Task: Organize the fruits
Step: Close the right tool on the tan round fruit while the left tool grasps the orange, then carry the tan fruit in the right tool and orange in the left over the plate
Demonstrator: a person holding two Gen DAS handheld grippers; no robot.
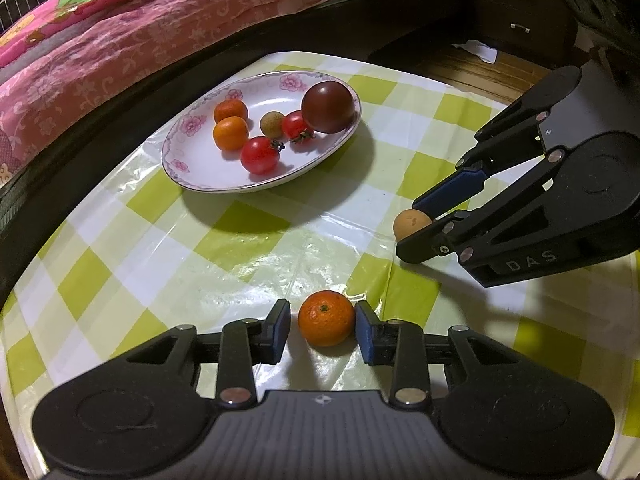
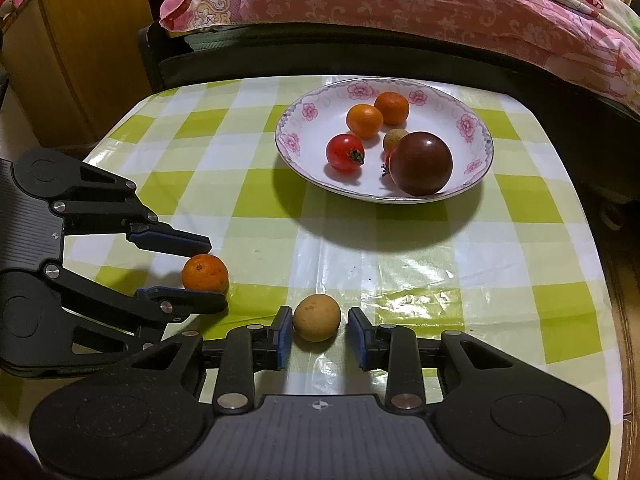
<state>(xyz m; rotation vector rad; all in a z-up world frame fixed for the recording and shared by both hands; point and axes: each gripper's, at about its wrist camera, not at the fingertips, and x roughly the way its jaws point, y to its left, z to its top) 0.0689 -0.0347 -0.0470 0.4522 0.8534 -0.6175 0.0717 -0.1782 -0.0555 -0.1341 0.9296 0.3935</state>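
Observation:
A small orange (image 1: 326, 323) lies on the checked tablecloth between the open fingers of my left gripper (image 1: 322, 330); the right pad touches it, the left stands a little off. It also shows in the right wrist view (image 2: 205, 273). A tan round fruit (image 2: 316, 317) lies between the open fingers of my right gripper (image 2: 316, 334), with gaps on both sides; it also shows in the left wrist view (image 1: 411, 222). A flowered white plate (image 1: 200, 176) holds two small oranges, two red tomatoes, a tan fruit and a large dark plum (image 1: 328, 107).
The table (image 2: 520, 240) has a green and white checked plastic cloth. A bed with a pink quilt (image 2: 400, 0) runs along its far side. A wooden cabinet (image 2: 80, 60) stands at the back left and a drawer unit (image 1: 520, 20) at the far right.

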